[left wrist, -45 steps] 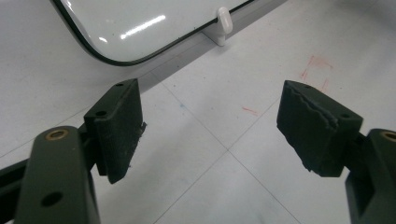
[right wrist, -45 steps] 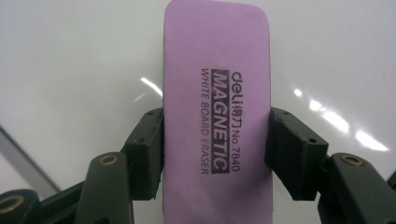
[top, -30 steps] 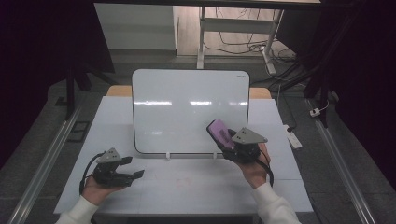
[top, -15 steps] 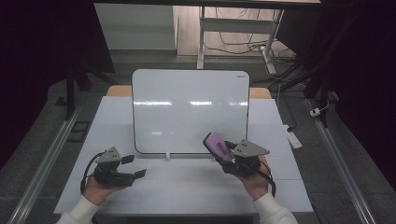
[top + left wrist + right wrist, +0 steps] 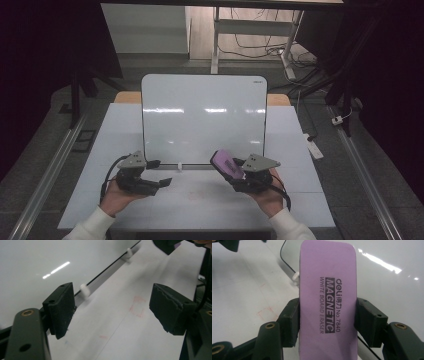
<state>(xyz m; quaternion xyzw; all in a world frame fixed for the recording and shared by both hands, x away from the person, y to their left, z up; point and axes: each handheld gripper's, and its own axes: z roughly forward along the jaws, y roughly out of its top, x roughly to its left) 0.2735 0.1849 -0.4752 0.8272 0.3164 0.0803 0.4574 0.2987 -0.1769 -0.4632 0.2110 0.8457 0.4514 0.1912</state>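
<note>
Honestly, a few things to watch from here:

- Your right gripper [image 5: 239,176] is clamped on the purple eraser [image 5: 328,302], both jaws pressing its long edges. The eraser sits in the air just in front of the whiteboard's [image 5: 202,117] lower right part, angled up and toward the board. The grip sits low on the eraser, so most of it sticks out past the jaws. Push it flat on the board too hard and it'll probably pivot or slide out.
- It's a magnetic eraser, so near the board it could snap on and twist in the jaws.
- Your left gripper [image 5: 161,182] is holding nothing; its jaws have just been opening, with only table [image 5: 125,125] between them. It's right by the board's bottom edge and the little white clips [image 5: 85,290], so a careless swing could knock the board.
- The board looks propped, not fixed, as far as I can tell. One-handed wiping might shove it back, so brace it with your left first.
</note>
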